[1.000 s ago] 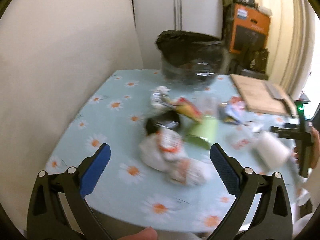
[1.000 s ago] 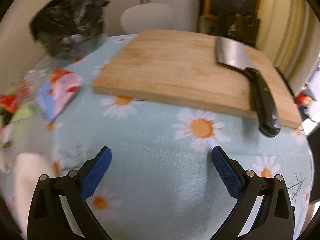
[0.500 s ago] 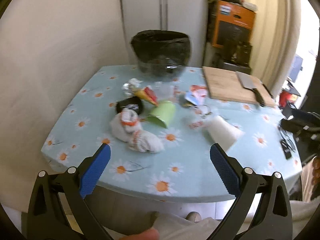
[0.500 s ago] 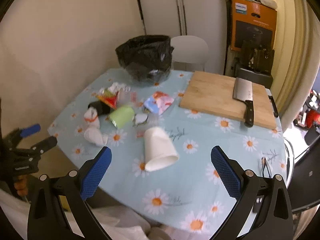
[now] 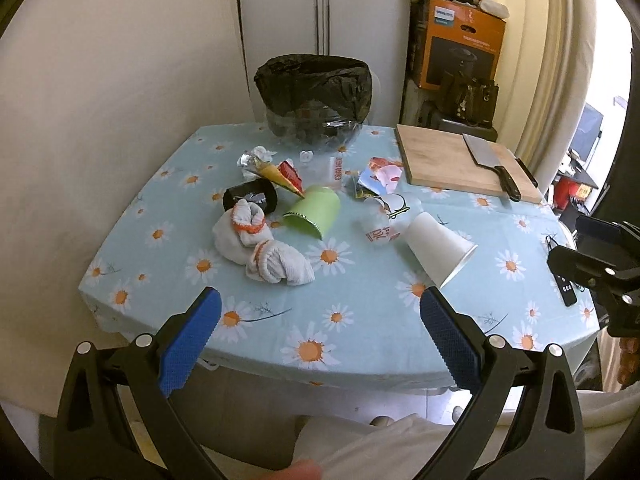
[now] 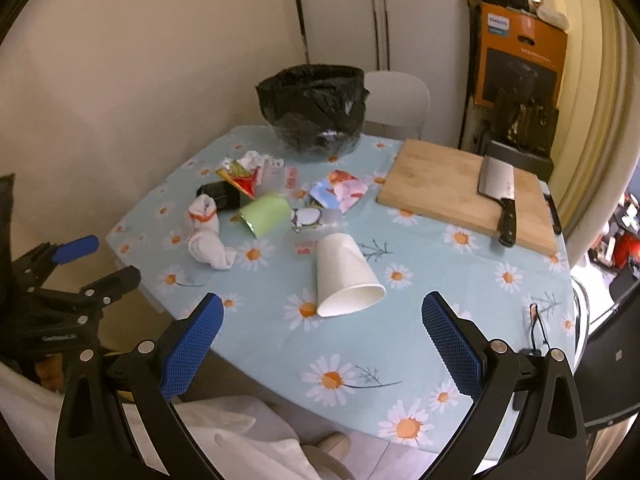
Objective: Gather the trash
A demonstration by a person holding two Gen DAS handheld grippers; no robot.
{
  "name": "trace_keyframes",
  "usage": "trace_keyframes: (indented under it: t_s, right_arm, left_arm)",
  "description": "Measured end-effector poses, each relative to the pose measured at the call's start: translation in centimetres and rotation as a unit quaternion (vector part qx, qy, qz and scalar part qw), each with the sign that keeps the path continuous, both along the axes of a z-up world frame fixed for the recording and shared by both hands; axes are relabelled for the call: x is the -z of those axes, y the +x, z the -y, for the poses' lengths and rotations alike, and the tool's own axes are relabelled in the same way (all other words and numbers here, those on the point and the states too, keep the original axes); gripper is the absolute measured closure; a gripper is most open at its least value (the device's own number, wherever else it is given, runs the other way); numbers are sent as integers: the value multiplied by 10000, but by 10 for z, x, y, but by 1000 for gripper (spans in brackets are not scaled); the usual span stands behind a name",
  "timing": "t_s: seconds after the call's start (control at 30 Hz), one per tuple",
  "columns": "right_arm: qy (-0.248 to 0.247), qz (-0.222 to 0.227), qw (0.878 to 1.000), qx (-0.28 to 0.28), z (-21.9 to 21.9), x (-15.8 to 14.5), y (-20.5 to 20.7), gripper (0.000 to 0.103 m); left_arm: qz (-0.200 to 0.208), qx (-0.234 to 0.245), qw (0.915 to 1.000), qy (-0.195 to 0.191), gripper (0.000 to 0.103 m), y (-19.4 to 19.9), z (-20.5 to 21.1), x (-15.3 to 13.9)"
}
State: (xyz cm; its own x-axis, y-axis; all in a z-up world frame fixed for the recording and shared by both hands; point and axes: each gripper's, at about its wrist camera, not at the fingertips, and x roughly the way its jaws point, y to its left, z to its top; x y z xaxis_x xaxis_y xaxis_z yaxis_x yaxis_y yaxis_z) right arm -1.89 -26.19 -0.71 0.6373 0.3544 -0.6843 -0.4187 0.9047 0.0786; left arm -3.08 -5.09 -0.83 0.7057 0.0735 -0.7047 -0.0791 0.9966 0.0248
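left gripper [image 5: 320, 320] hanging wide, empty | right gripper [image 6: 322, 322] gaping wide, empty | white paper cup [image 6: 344, 276] lying nearest | bin [image 6: 314, 110] sitting behind litter | cleaver [image 6: 498, 192] resting on board [image 6: 440, 180]

glossy plastic bin bag [image 5: 312, 80] | matt paper cup [image 6: 344, 276] (smooth) | wood board [image 6: 460, 184]

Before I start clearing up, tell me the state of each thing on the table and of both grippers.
White paper cup: tipped on its side.
Green cup: on its side.
Socks: bunched, on the table.
Bin: upright, black liner open.
Cleaver: flat on the cutting board.
Left gripper: open, empty.
Right gripper: open, empty.
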Motion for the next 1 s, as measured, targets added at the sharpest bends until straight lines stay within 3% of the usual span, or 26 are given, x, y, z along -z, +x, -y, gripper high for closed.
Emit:
trace_keyframes:
  t_s: [1.0]
  right_arm:
    - [-98,-7,9999,-63,1,5,-9,8]
  left_arm:
    - [-67,58,9999,-138,6,-7,9,4]
